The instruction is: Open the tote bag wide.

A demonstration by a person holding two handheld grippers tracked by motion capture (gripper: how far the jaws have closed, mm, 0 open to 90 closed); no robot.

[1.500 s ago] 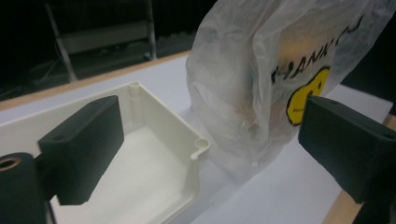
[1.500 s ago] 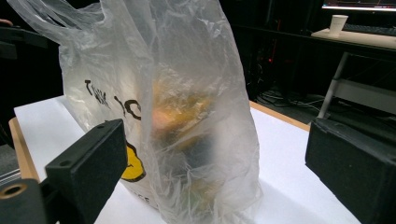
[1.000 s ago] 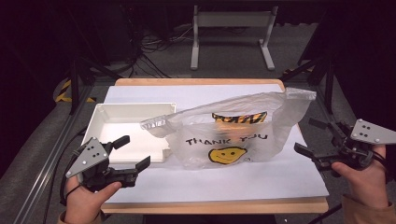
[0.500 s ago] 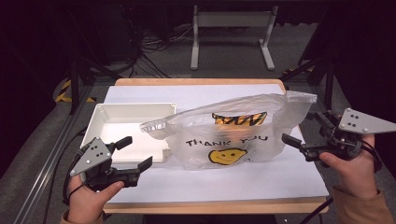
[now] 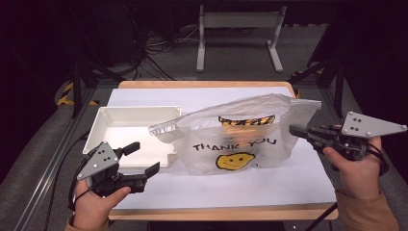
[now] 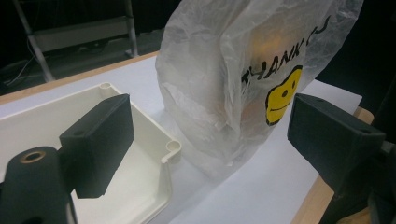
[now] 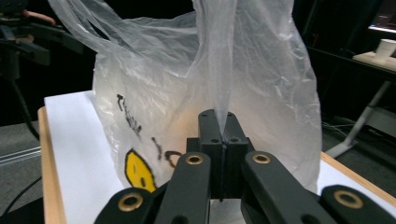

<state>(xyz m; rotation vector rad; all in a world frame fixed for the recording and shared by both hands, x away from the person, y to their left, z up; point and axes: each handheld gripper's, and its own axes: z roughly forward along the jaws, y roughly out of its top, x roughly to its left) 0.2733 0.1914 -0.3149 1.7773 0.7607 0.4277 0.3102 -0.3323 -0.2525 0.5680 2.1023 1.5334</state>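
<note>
Covering most of the wooden table (image 5: 207, 84) is a white sheet (image 5: 240, 185), and on it stand the two big things; a clear plastic bag (image 5: 231, 137) printed THANK YOU above a yellow smiley sits at the middle, and an open white tray (image 5: 130, 126) lies just to its left, one bag handle draped over the tray's near right corner; beyond the far table edge a grey metal stand (image 5: 238, 29) and loose cables lie on the dark floor.

Nothing stands between the left gripper (image 5: 137, 161) and the bag; this gripper hovers low at the tray's front corner with its jaws spread wide and nothing between them, and in the left gripper view the tray wall (image 6: 159, 144) and the bag (image 6: 243, 84) fill the gap ahead, untouched.

At the bag's right end the right gripper (image 5: 294, 130) has just been closing its jaws; in the right gripper view the pads (image 7: 223, 140) are pressed together on a strip of the bag's film (image 7: 219, 65), which rises taut above them.

Through the cloudy film an orange and black thing (image 5: 245, 119) shows near the bag's top; what it is cannot be made out; the tray's right wall is veiled behind the bag.
</note>
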